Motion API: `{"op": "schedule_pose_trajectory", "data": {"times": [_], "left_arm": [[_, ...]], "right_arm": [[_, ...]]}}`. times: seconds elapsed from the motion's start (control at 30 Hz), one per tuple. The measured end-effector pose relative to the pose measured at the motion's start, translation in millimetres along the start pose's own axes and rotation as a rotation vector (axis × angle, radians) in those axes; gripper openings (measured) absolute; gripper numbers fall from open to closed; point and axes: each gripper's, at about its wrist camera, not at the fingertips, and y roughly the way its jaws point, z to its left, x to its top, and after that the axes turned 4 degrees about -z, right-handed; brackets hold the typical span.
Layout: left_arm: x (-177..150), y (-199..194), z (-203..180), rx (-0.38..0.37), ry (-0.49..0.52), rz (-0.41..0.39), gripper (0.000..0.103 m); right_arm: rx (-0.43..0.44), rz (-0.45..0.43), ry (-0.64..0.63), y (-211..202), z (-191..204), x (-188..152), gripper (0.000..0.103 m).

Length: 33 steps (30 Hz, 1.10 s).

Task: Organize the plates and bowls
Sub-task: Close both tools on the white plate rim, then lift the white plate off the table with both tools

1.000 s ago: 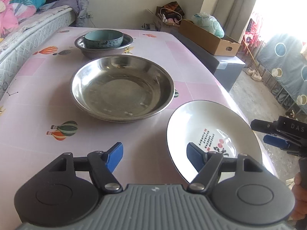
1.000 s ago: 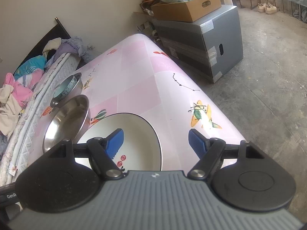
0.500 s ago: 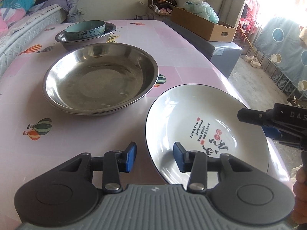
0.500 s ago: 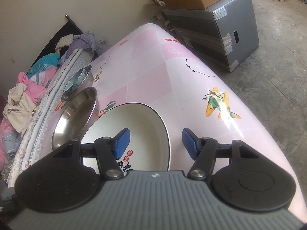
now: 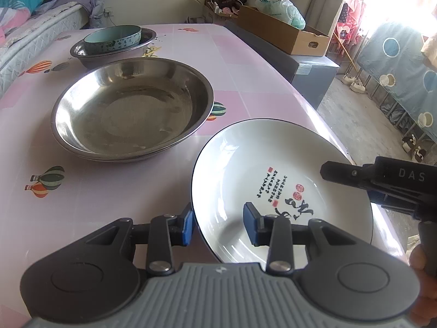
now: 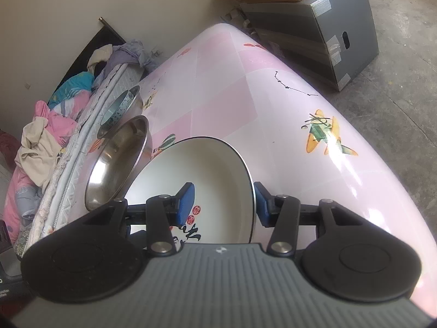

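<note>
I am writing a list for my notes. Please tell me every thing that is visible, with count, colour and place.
plate: 1, white with dark rim, near right table edge
large steel basin: 1, silver, table centre
small steel basin: 1, silver, far side
bowl: 1, teal, inside small steel basin
table: 1, pink patterned
cardboard box: 1, brown, on grey crate
left gripper: 1, black, blue pads, closing across plate rim
right gripper: 1, same, closing across opposite rim

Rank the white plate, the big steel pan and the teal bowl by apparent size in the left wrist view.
1. White plate and steel pan: they look alike, and the plate is nearer, so unranked.
2. Teal bowl: smallest, though farthest.
</note>
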Motion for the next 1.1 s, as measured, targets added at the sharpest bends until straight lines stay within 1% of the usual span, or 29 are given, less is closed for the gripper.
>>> {"op": "schedule_pose_trajectory", "data": {"times": [0.3,0.73,0.93,1.1], "left_arm": [[-10,-17,12,-0.008,-0.016,0.013,0.039],[-27,-47,43,0.033,-0.068,-0.001,0.040],[-31,-53,49,0.037,-0.081,-0.010,0.041],[-32,-53,50,0.032,-0.082,-0.012,0.042]], "right_arm": [[0.002,0.031,-0.035,-4,11,-11,0.049],[0.045,0.089,-0.095,4,43,-30,0.052],[0.048,0.103,-0.118,8,55,-34,0.053],[0.041,0.105,-0.116,9,55,-33,0.054]]}}
